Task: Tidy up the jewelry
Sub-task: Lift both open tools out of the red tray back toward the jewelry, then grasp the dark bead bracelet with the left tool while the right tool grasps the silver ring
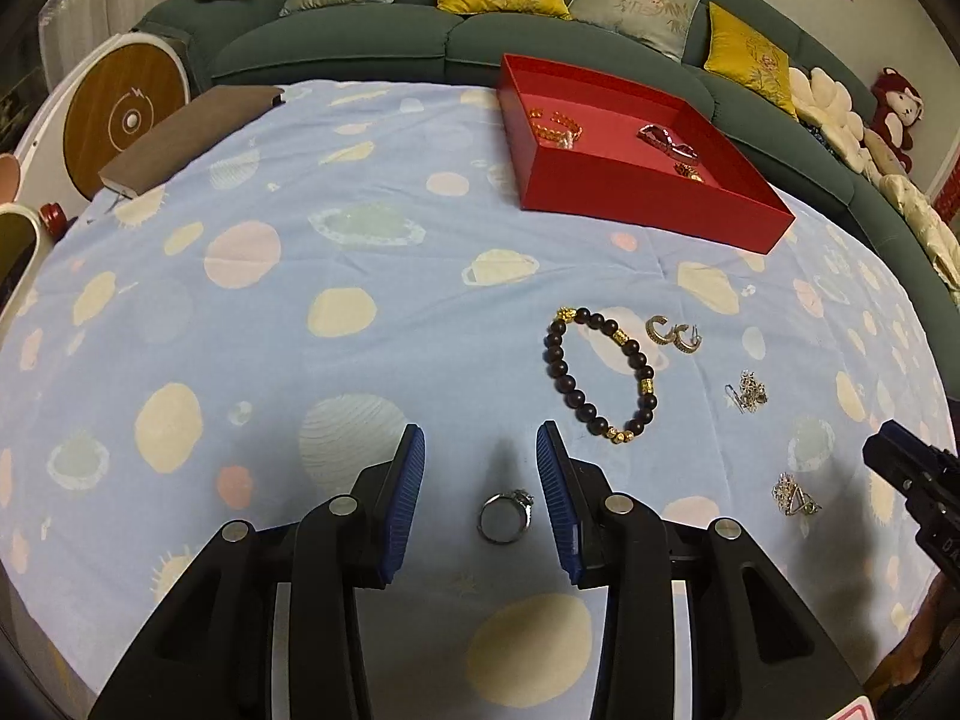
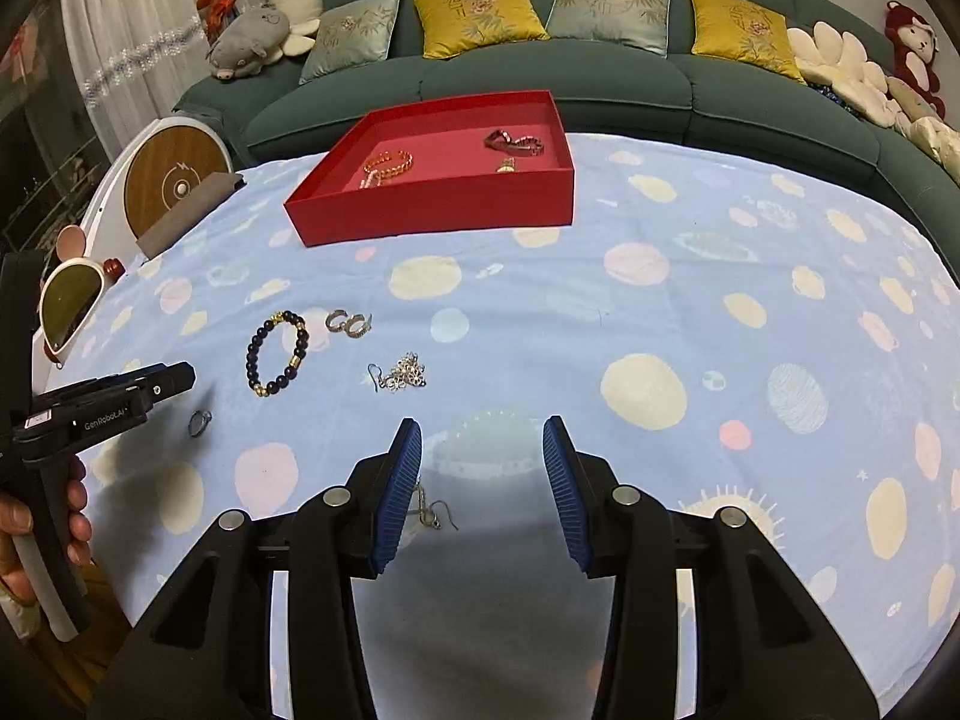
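Note:
My left gripper (image 1: 480, 429) hangs open over the blue cloth, and a silver ring (image 1: 504, 516) lies between its jaws, untouched. A dark bead bracelet (image 1: 600, 378), a pair of hoop earrings (image 1: 672, 336) and a silver chain earring (image 1: 747, 390) lie just beyond it to the right. My right gripper (image 2: 481, 423) is open too. A silver hook earring (image 2: 429, 513) lies by its left finger, partly hidden behind it. The red tray (image 2: 432, 213) at the back holds an orange bead bracelet (image 2: 390, 165) and a dark red bracelet (image 2: 513, 143).
A green sofa (image 2: 600, 84) with cushions and soft toys runs behind the table. A brown book (image 1: 186, 138) and a round wooden-faced device (image 1: 126, 114) sit at the far left. A person's hand (image 2: 36, 528) grips the left tool's handle.

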Tool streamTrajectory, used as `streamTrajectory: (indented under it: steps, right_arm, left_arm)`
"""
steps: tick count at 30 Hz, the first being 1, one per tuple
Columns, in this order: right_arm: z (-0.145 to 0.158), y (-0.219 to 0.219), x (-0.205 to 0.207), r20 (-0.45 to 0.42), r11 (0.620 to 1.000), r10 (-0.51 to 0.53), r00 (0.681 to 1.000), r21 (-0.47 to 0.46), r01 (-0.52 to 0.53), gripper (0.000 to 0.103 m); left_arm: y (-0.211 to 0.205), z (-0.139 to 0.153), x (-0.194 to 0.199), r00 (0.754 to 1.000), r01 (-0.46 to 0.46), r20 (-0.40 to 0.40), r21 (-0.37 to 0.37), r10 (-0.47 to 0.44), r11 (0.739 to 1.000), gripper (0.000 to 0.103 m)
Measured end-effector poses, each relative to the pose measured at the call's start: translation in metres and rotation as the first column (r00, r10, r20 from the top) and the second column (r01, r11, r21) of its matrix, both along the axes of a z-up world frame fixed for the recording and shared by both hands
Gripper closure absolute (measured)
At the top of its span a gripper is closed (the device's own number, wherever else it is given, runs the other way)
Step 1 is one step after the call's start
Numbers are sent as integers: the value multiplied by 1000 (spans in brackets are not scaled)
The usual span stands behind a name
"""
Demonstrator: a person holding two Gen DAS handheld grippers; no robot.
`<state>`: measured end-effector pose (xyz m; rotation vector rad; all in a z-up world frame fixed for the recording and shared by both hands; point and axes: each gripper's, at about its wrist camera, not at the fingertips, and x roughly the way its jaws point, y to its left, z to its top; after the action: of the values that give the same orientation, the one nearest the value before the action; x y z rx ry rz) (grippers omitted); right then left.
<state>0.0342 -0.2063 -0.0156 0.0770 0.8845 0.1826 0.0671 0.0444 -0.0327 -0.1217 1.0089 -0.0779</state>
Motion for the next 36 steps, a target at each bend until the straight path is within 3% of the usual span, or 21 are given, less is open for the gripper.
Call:
streamTrajectory:
  steps: [6,15,17,19,22,36]
  right_arm:
    - [-7,7,6,-16,1000,13,1000,9,-13,62]
    - [-14,13,13,-40,1000,25,999,18,-24,62]
    - [-16,14,14,-45,999,28,999,17,-27,62]
    - [-17,16,14,-51,999,31,998,20,-30,62]
    - [-17,19,15,-50,999,37,998,17,-36,62]
    - [-15,38,11,-39,996,85,996,6,-85,62]
  left_arm:
    - [-14,-9,19,1000,6,-30,-64,-8,998,66]
    - [-44,-17,36,999,47,6,33,-48,998,68]
    - [-48,-17,36,998,53,19,56,-54,997,79]
    - [-52,-18,36,997,74,27,68,-76,995,98]
    - [-53,-17,35,995,97,29,61,-99,993,98]
    - [13,35,18,994,19,112,-37,-14,999,98]
